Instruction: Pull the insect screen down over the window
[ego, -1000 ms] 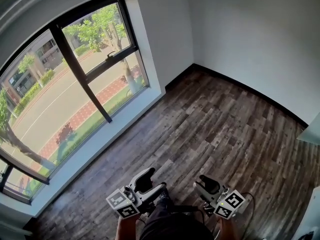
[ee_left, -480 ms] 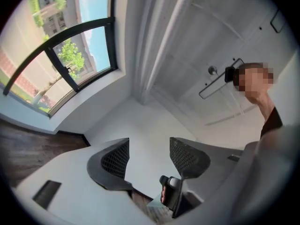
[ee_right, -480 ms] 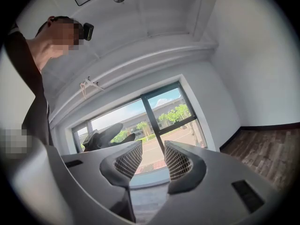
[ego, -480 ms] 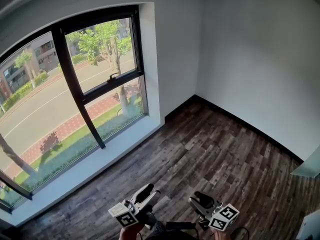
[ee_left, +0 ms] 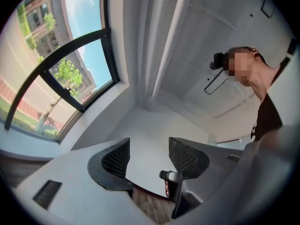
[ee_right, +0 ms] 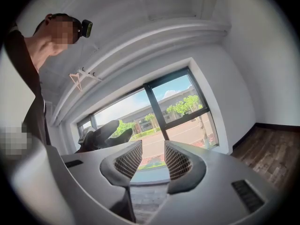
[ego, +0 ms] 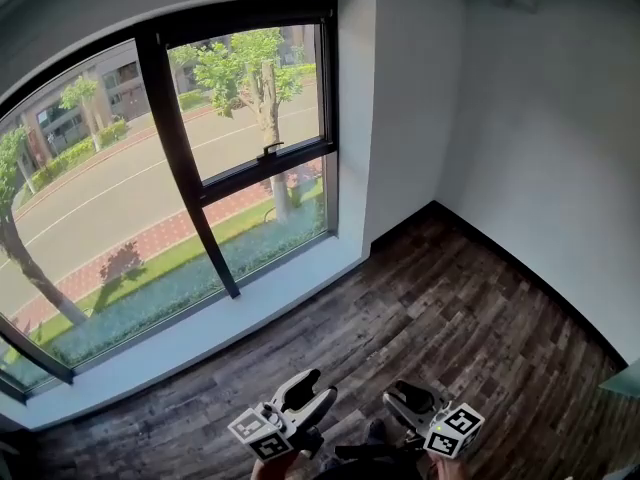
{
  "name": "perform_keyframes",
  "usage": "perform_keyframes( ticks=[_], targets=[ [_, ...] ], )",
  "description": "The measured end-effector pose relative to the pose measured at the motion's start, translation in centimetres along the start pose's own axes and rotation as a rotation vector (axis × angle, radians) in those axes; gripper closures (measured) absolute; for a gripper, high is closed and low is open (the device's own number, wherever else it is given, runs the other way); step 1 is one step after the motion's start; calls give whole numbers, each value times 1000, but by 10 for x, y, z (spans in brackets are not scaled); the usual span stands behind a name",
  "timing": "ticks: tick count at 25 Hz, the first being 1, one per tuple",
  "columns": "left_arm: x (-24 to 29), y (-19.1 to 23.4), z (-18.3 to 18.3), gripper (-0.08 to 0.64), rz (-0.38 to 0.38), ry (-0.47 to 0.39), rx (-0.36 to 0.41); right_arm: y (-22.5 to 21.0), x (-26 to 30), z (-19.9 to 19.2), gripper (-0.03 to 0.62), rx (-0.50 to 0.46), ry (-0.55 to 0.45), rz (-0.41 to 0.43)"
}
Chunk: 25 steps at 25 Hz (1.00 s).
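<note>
Left tongs (ego: 314, 388), right tongs (ego: 402, 396) — apart (empty).

Bare wooden floor (ego: 440, 308) lies open up to the window (ego: 250, 138); low sill (ego: 200, 336) and white wall (ego: 560, 158) bound it

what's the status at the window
Left gripper jaws closing, nothing between; right gripper jaws apart, empty. Window uncovered, no screen down. Both grippers low, short of it; only floor between.

Left gripper (ee_left: 149, 154): held low, pointing up and forward; jaws closing, gap showing, nothing between.
Right gripper (ee_right: 153, 159): held low alongside; jaws apart, empty.
</note>
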<state>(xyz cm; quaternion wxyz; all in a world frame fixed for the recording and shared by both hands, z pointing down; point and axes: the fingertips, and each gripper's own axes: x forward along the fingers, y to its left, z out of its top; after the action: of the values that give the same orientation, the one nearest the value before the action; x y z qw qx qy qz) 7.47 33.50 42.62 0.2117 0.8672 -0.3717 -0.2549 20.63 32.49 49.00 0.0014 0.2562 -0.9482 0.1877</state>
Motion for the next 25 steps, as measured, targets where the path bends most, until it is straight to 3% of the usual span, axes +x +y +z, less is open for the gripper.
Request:
perform_keyframes(
  ticks=[7,10,15,25],
  targets=[
    [47,94,68,296,149,31,333,-74,127,25,462,-7,39,166],
    [84,131,91,296,207,50,415,-115,170,45,462,-16,81,211],
    [149,162,132,296,270,68,593,-171,215,105,462,-102,43,293],
    [235,266,186,296,339,148,735,-239,309,164,462,-291,83,338]
  ],
)
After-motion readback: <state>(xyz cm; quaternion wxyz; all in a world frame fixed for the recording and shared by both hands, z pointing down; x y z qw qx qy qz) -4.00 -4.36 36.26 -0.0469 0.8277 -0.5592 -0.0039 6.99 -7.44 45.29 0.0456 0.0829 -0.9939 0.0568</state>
